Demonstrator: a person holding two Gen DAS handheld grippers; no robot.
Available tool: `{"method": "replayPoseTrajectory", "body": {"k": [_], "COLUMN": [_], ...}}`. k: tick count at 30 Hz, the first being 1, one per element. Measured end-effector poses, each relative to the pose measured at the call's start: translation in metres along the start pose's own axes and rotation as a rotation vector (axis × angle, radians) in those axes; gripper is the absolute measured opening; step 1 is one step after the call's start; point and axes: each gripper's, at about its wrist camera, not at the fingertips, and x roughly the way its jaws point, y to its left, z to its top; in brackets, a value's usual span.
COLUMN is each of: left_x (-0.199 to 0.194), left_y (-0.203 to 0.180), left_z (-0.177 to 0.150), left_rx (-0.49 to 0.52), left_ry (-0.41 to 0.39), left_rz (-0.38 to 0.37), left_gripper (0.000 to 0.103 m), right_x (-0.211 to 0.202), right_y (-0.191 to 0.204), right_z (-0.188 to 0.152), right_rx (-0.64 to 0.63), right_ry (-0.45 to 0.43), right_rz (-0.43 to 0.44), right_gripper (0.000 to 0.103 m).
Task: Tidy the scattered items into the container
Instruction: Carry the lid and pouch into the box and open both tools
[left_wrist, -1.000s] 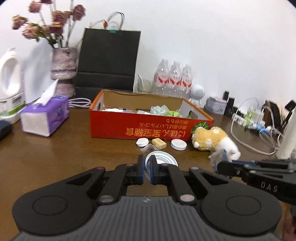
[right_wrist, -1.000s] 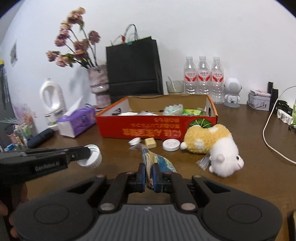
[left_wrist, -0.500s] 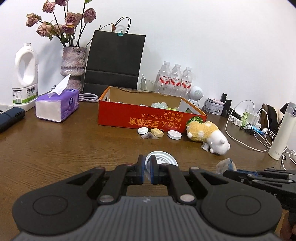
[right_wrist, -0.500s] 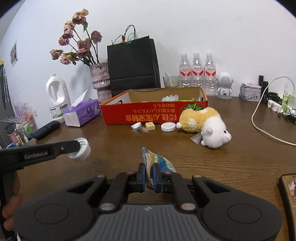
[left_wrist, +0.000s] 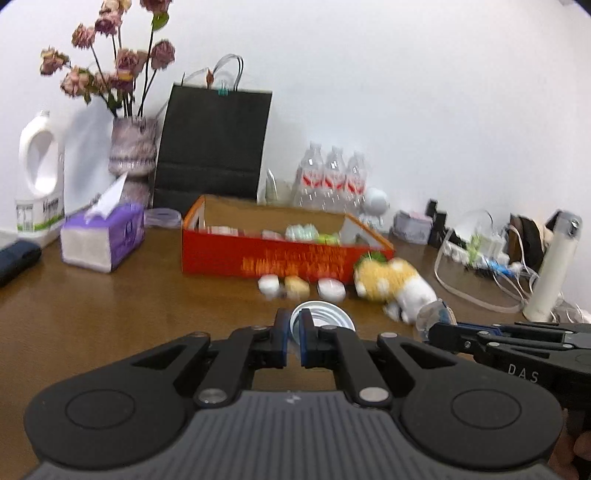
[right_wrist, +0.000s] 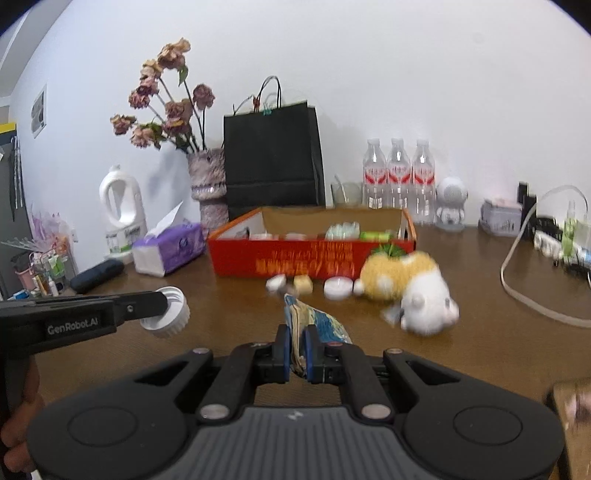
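Both my grippers now sit nearer the red box (right_wrist: 310, 254), left gripper (left_wrist: 293, 341) clamped on a white lid (right_wrist: 168, 308), right gripper (right_wrist: 295, 350) on what looks like a crumpled packet (right_wrist: 317, 319).

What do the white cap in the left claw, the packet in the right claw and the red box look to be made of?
White cap: likely plastic, matte, with a ribbed rim.
Packet: thin printed film or foil, creased and crumpled; which one is unclear.
Red box: cardboard, red printed outside, plain brown inner walls showing.
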Motion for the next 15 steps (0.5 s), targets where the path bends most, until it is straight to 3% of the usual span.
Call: {"method": "replayPoseTrajectory", "body": {"k": [5,10,13,15], "left_x": [0.042,0.113,0.168,0.210], "left_y": [0.010,0.029,0.048,0.063], "left_z": [0.050,0.110,0.150,0.170], "left_rx": [0.000,0.013,0.022,0.008], "left_ry": [-0.057,-0.045,0.017,0.101], "left_rz": [0.003,0.022,0.064,0.074], "left_gripper": [0.006,0.006,0.006,0.006], "right_x": [0.039,0.097,0.143,0.180], "right_y": [-0.009,-0.027,-0.041,-0.048], "right_z": [0.047,0.111,0.159,0.186], "right_rx": [-0.013,0.008,0.044,0.066], "right_ry": [-0.064,-0.071,-0.028,0.028], "right_rz": [-0.003,0.024,0.074,0.125], "right_gripper": [0.007,0.007,0.007,0.007]}}
